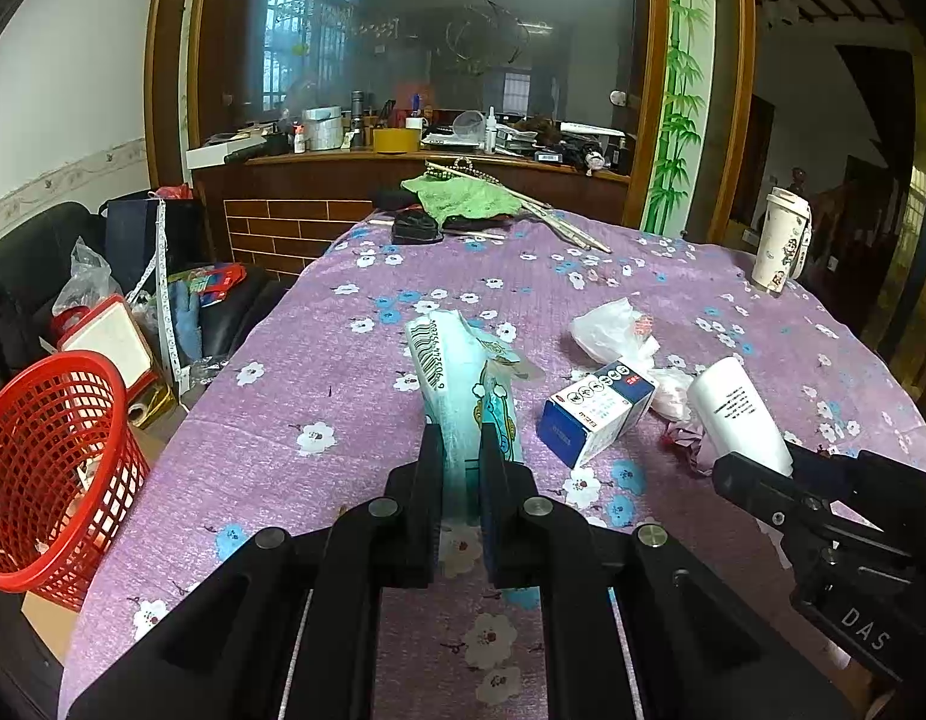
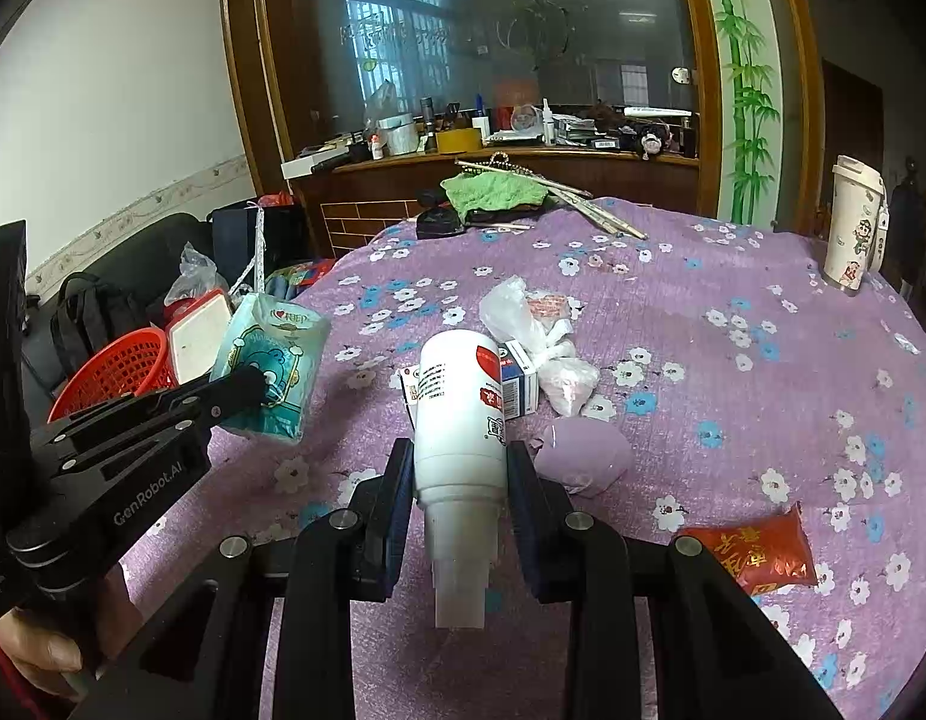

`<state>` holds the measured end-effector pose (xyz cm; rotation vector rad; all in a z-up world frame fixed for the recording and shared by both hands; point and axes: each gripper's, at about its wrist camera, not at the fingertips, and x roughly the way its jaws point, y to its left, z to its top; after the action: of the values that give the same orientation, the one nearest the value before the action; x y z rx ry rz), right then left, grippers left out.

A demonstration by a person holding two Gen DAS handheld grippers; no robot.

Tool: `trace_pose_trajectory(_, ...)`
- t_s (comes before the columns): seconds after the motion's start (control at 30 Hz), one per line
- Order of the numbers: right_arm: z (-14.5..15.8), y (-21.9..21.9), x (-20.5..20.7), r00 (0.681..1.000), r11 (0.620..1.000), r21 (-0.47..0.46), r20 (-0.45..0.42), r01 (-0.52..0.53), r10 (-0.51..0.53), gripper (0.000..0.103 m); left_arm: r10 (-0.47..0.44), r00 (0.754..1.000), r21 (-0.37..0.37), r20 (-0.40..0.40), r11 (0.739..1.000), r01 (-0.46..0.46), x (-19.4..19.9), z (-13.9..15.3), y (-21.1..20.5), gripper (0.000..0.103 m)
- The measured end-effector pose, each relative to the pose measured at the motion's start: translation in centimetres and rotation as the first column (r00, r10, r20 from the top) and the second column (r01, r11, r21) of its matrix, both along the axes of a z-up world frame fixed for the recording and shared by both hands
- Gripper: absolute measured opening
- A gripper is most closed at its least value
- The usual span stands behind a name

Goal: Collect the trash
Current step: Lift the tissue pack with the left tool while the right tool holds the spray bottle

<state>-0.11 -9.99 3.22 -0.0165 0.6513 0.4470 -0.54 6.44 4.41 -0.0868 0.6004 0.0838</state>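
The left claw (image 1: 461,450) is squeezed tight on a soft teal tissue pack (image 1: 463,384) with a little bear on it. The pack sticks out past the claw tips and is lifted up off the desk (image 1: 294,372). A hand (image 2: 48,654) holds this claw from behind.

The right claw (image 2: 461,468) is next to it. Its two black fingers (image 2: 396,480) press on the sides of a white bottle (image 2: 459,414). The fat end of the bottle points away from the claw and the thin neck points back between the fingers.

Just past the tip of the bottle lies a blue and white box (image 2: 517,387). It touches a crumpled white plastic bag (image 2: 523,318) and a pink wad (image 2: 568,384). Close to the right side of the right claw sits a purple crumpled piece (image 2: 586,459). Further to the right of that claw lies a red packet (image 2: 757,558) with gold writing.

To the left of the left claw, down below the desk edge, stands a red basket (image 1: 48,456) with holes all round. Something pale lies in it, but I cannot tell what.

Far ahead of both claws, at the back of the desk, is a green cloth (image 1: 463,198) with some sticks (image 1: 559,222) beside it. Far off to the right stands a tall white cup (image 1: 784,240) with cartoon pictures. The desk has a purple cover with white and blue flowers.
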Motion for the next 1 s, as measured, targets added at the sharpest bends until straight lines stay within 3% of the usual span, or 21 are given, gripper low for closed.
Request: trace_pose_trajectory(1.0, -0.35, -0.14, 0.71, 1.0, 1.0, -0.018, -0.021, 0.012, -0.012, 0.033, -0.007, 1.0, 0.031, 0.016, 0.999, 0.006, -0.36, 0.18, -0.52, 0.01)
